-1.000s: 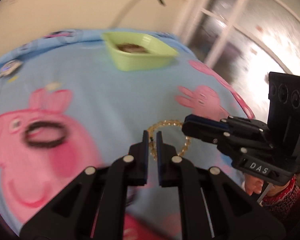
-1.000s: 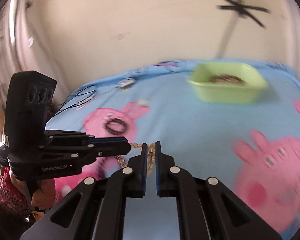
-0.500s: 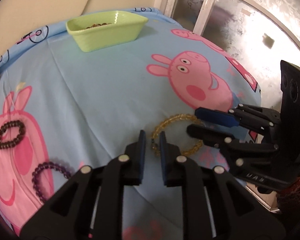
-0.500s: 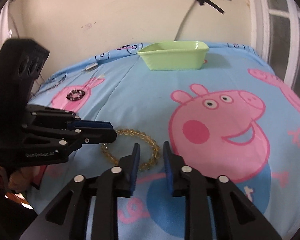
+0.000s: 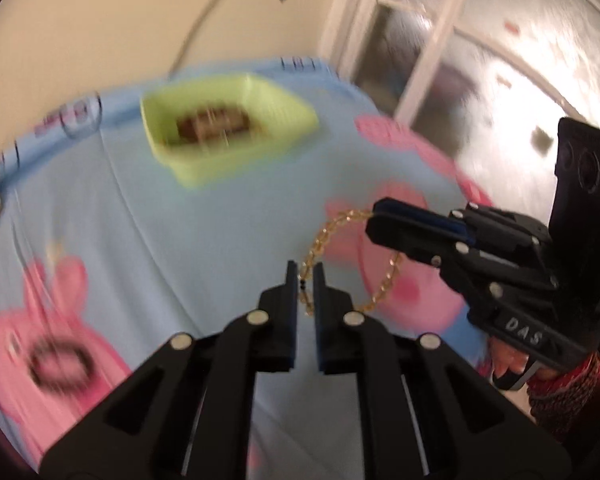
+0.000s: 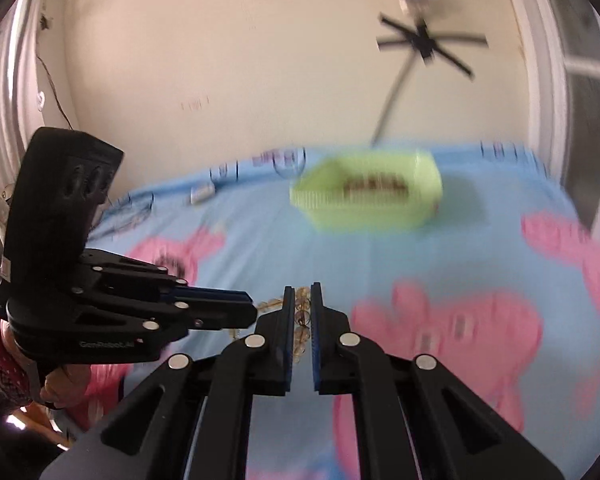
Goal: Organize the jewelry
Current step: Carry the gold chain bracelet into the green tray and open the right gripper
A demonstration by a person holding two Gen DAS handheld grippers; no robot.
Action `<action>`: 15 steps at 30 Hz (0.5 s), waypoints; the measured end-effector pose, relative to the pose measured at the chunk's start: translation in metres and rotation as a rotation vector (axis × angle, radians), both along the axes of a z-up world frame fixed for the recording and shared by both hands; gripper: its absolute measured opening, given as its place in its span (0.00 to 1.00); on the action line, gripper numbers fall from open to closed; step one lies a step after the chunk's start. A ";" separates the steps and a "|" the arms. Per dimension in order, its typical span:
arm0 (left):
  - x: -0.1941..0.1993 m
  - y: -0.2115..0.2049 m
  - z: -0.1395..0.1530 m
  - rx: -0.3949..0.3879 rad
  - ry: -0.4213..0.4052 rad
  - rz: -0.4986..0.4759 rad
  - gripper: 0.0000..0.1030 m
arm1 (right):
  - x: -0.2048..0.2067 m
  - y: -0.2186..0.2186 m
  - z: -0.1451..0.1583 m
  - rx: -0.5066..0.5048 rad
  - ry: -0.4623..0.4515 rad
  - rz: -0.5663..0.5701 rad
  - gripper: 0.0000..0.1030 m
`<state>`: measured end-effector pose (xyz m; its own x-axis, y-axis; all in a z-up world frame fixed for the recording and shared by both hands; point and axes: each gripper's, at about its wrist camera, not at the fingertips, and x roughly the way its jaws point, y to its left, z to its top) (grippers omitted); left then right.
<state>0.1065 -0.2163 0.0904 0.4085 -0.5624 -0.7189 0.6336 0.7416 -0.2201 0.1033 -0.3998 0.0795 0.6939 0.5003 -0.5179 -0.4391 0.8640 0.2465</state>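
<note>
Lifted now, amber bead bracelet (image 5: pixel 342 258) hangs stretched oval.

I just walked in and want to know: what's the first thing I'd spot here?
Probably the golden beaded bracelet, held up over the blue cartoon-pig bedsheet with the left tongs and right tongs each pinching a side. Farther back sits a lime-green plastic tray holding something brownish and blurred. A dark beaded ring lies on the sheet at lower left.
</note>
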 end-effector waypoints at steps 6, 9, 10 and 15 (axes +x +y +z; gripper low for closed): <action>0.081 -0.018 0.035 -0.036 -0.112 0.132 0.14 | 0.095 -0.006 0.022 0.053 -0.085 -0.084 0.00; 0.124 -0.026 0.020 0.011 -0.096 0.228 0.38 | 0.136 -0.008 0.002 0.048 -0.024 -0.152 0.00; 0.132 -0.025 0.013 0.030 -0.069 0.262 0.38 | 0.139 -0.011 -0.003 0.044 0.003 -0.178 0.00; 0.096 0.003 0.006 -0.034 -0.054 0.249 0.38 | 0.084 -0.022 -0.017 0.180 0.034 -0.167 0.00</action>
<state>0.2020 -0.2129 0.0961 0.5749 -0.4631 -0.6746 0.4435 0.8692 -0.2187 0.1876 -0.4218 0.0624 0.7583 0.4662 -0.4556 -0.2822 0.8648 0.4153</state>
